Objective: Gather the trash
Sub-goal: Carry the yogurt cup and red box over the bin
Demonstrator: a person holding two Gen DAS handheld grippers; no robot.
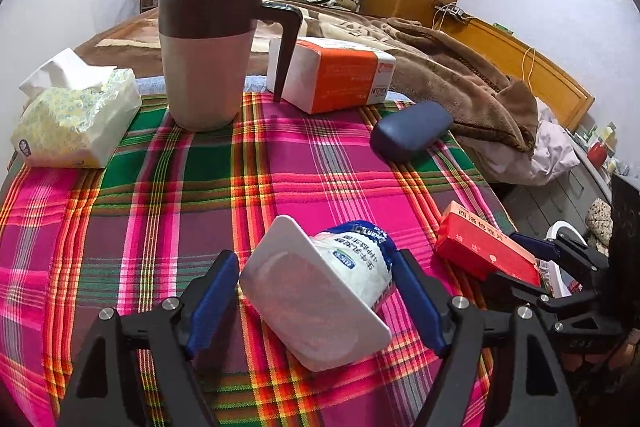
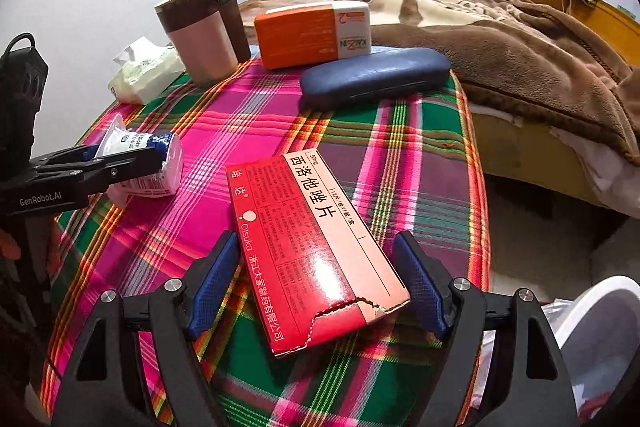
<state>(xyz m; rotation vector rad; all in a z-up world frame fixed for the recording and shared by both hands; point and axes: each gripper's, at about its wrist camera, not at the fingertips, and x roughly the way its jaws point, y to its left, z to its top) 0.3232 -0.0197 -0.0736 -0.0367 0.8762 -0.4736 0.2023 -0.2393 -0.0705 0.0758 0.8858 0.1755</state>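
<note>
An empty white yogurt cup (image 1: pixel 320 287) with a blue label lies on its side on the plaid tablecloth (image 1: pixel 200 195). My left gripper (image 1: pixel 316 295) is open with its blue pads on either side of the cup, not clamped. A torn red medicine box (image 2: pixel 312 255) lies flat near the table's right edge. My right gripper (image 2: pixel 316 287) is open around the box's near end, with a gap on each side. The yogurt cup (image 2: pixel 148 167) and left gripper also show in the right wrist view. The red box (image 1: pixel 488 247) also shows in the left wrist view.
A pink-and-brown lidded mug (image 1: pixel 208 51), a tissue pack (image 1: pixel 76 115), an orange-and-white box (image 1: pixel 332 75) and a blue glasses case (image 1: pixel 412 131) stand at the table's far side. A bed with a brown blanket (image 2: pixel 520 59) lies beyond. A white bin (image 2: pixel 600 339) stands below the table's right edge.
</note>
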